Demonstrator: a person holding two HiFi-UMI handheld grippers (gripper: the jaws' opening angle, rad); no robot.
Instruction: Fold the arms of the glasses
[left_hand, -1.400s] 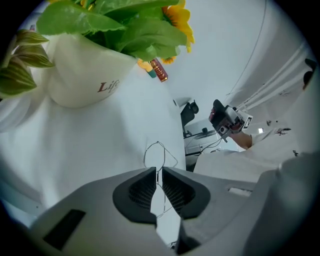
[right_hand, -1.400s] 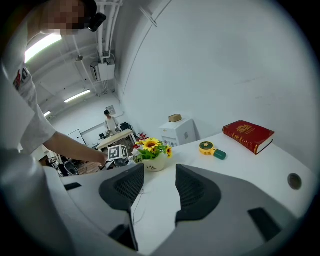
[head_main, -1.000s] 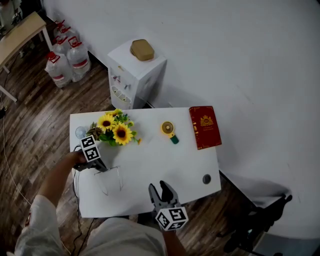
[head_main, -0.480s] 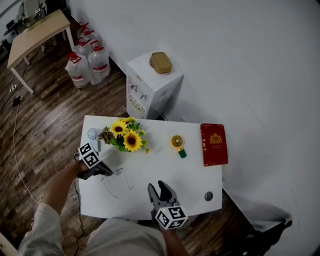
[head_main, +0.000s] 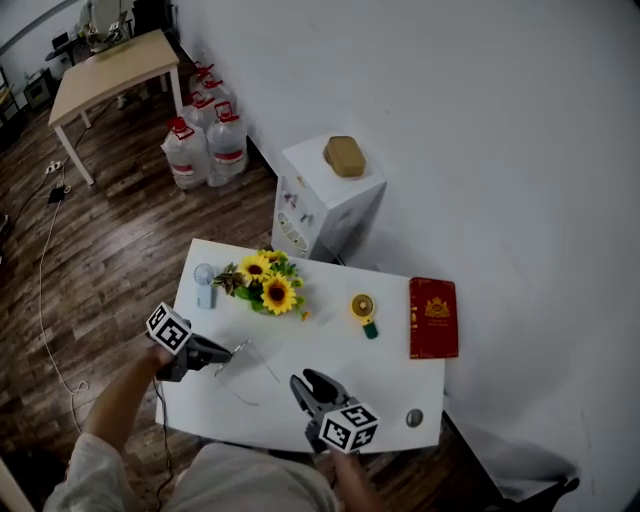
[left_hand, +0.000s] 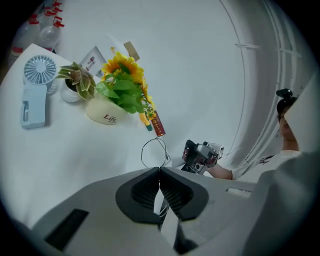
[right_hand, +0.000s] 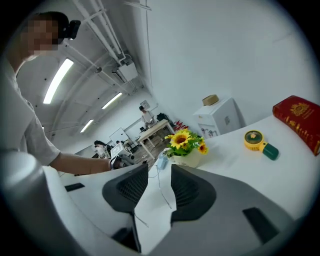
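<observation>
Head view: a white table (head_main: 385, 385) carries a sunflower pot (head_main: 268, 293) toward its far left.
Glasses (head_main: 248, 368): a thin wire frame on the person's side of the sunflower pot, near it.
Left gripper (head_main: 228, 353): jaws pressed together, pinching one end of the glasses; the rest of the wire juts out past the tips.
Right gripper (head_main: 305, 380): on the person's side of the sunflower pot, to the right of the glasses and clear of them. Its jaws stand apart and have just been closing, with nothing between the pads.
Blue fan (head_main: 205, 285): just left of the sunflower pot.
Yellow fan (head_main: 363, 310): right of the sunflower pot.
Red book (head_main: 433, 318): farther right of the sunflower pot.
</observation>
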